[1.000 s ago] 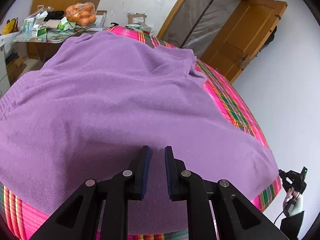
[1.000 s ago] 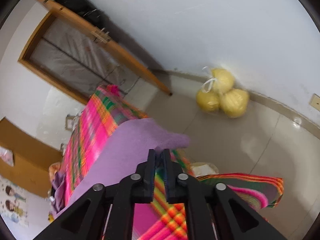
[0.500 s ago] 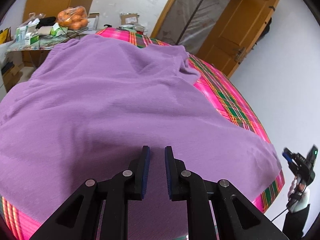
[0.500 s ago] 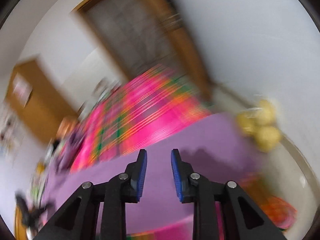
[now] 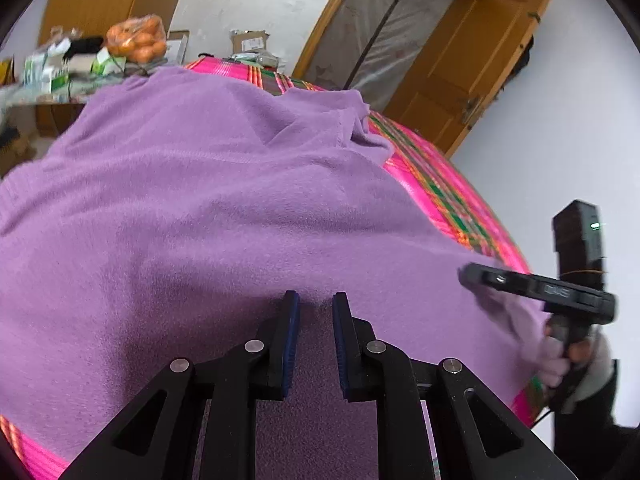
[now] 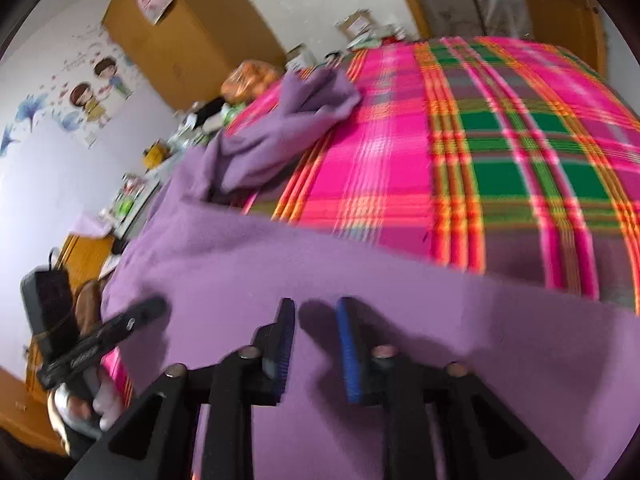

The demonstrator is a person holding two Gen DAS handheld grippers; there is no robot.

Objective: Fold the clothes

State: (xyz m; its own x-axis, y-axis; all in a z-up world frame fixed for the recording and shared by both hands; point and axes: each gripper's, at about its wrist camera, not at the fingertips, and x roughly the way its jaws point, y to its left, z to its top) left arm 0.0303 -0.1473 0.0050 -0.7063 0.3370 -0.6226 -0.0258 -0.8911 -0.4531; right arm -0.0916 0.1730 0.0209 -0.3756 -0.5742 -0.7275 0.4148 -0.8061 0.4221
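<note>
Lay spread over the plaid bed cover [image 6: 500,152]: purple sweater [image 5: 224,208]. Hovered above it near the front edge, slightly parted and empty: left gripper [image 5: 316,310], right gripper [image 6: 316,316]. Shown bare only from the right wrist: wide plaid beyond.

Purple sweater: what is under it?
The purple sweater lies on a pink plaid blanket, which shows along its edges. Whatever lies beneath the sweater's middle is covered and cannot be seen.
</note>
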